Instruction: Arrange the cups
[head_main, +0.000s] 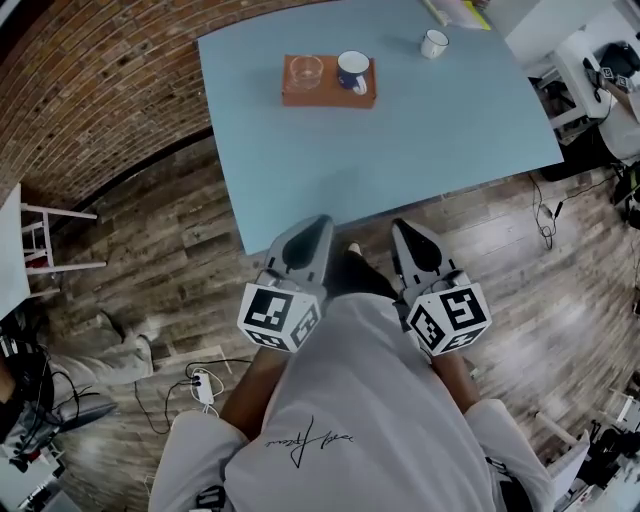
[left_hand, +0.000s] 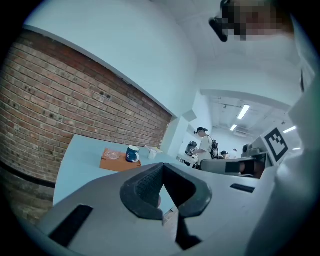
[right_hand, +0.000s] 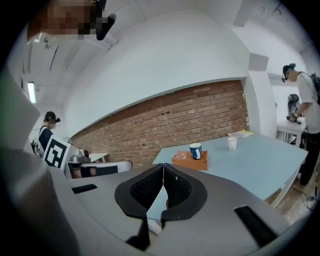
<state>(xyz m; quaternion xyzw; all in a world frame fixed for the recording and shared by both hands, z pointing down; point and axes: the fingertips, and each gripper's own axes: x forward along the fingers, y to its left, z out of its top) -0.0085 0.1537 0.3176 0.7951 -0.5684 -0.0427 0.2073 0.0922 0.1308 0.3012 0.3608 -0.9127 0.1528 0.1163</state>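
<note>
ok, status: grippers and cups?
Left gripper and right gripper both shut, empty, short of the light blue table. Blue mug and clear glass cup on the orange rectangular tray; small white cup apart, far side. Nothing blocking.

The left gripper (head_main: 318, 225) and right gripper (head_main: 402, 228) are held side by side just ahead of the person's torso, pointing forward and slightly downward. Each has its jaws pressed together, nothing between them.

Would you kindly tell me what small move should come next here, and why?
Probably reach the right claw toward the white cup, opening it: it and the left claw are shut, empty, short of the table, and that cup stands apart from the tray holding the glass and mug.
</note>
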